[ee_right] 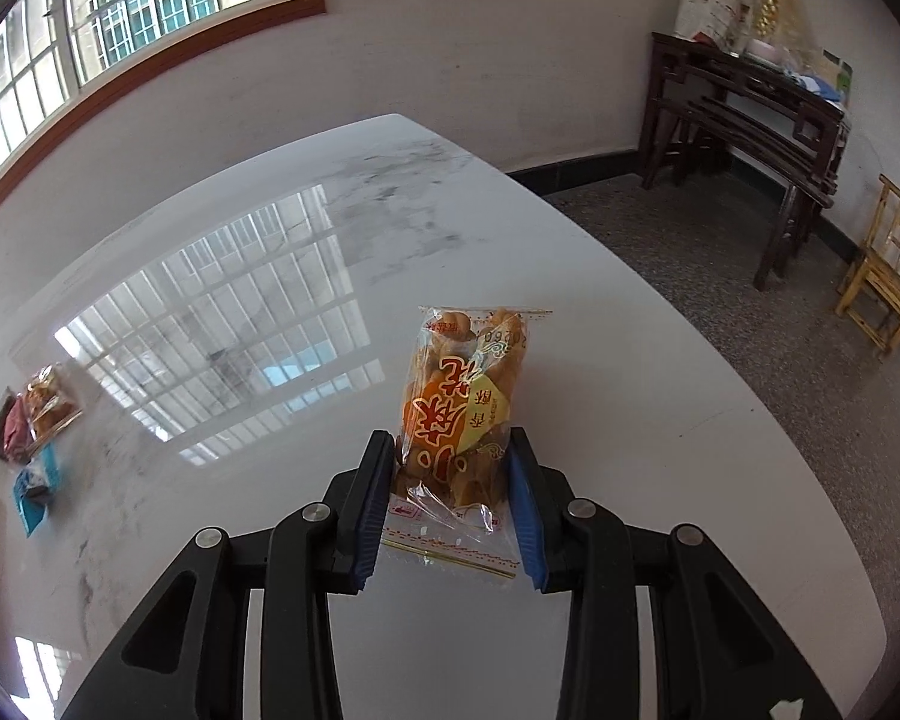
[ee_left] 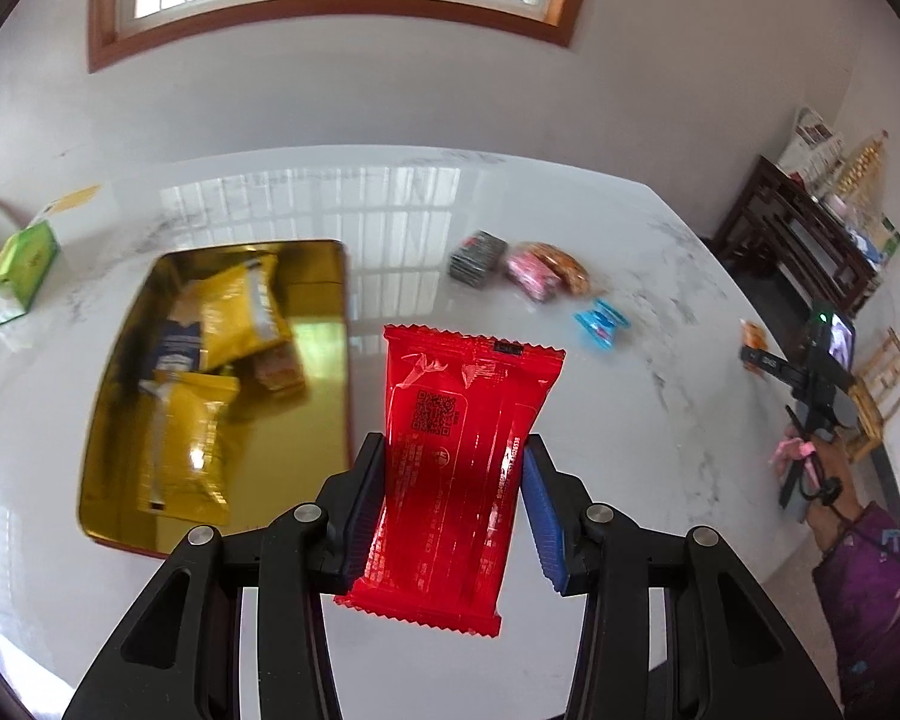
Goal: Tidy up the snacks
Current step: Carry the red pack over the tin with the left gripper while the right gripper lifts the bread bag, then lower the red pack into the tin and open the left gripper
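My left gripper point(ee_left: 453, 468) is shut on a red snack packet point(ee_left: 456, 468) and holds it above the white marble table point(ee_left: 660, 408), just right of a gold tray point(ee_left: 324, 348) that holds yellow packets point(ee_left: 240, 312). My right gripper point(ee_right: 450, 462) is shut on a clear packet of fried dough twists point(ee_right: 459, 414) above the table near its right edge; it also shows in the left wrist view point(ee_left: 768, 357). Loose snacks lie on the table: a black packet point(ee_left: 477, 258), a pink one point(ee_left: 531, 276), a blue one point(ee_left: 600, 330).
A green tissue pack point(ee_left: 21, 270) and a white box point(ee_left: 84, 213) sit at the table's far left. A dark wooden side table point(ee_right: 750, 114) and a small yellow chair point(ee_right: 885, 276) stand on the floor to the right.
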Action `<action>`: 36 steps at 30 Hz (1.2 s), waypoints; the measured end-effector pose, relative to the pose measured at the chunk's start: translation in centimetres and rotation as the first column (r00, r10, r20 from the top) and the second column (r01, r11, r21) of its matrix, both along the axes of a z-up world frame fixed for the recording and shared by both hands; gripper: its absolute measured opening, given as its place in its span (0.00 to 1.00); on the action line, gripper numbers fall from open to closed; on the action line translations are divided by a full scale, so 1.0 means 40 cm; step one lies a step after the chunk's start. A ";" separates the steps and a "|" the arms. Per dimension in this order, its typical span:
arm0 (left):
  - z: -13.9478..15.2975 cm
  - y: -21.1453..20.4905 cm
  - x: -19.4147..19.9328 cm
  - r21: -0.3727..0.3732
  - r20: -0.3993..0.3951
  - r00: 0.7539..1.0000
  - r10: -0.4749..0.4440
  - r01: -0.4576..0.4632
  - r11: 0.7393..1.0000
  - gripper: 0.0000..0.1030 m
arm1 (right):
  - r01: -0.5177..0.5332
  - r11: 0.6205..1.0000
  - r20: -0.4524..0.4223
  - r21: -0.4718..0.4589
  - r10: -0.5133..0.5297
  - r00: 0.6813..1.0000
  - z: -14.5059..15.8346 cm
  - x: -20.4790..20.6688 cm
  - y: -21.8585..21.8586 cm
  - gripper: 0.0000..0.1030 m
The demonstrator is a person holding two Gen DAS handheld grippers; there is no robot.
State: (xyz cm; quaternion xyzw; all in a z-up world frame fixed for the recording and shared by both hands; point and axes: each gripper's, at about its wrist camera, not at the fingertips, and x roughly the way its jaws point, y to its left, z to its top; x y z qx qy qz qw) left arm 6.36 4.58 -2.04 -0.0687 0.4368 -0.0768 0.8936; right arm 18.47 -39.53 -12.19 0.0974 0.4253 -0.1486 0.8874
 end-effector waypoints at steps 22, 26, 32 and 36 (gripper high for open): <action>-0.062 0.268 0.072 0.051 0.000 0.981 0.196 -0.196 0.979 0.44 | 0.001 0.999 -0.015 -0.035 -0.002 1.000 -0.006 0.009 0.005 0.33; -0.072 0.281 0.093 0.041 -0.019 0.980 0.198 -0.197 0.980 0.44 | 0.001 0.999 -0.015 -0.034 -0.002 1.000 -0.006 0.008 0.005 0.34; -0.093 0.242 0.131 0.062 -0.039 0.987 0.156 -0.153 0.986 0.44 | -0.001 0.999 -0.014 -0.032 0.000 1.000 -0.004 0.006 0.004 0.34; -0.117 0.222 0.154 0.050 -0.088 0.985 0.148 -0.144 0.988 0.44 | -0.001 1.000 -0.013 -0.031 0.001 1.000 -0.003 0.005 0.004 0.35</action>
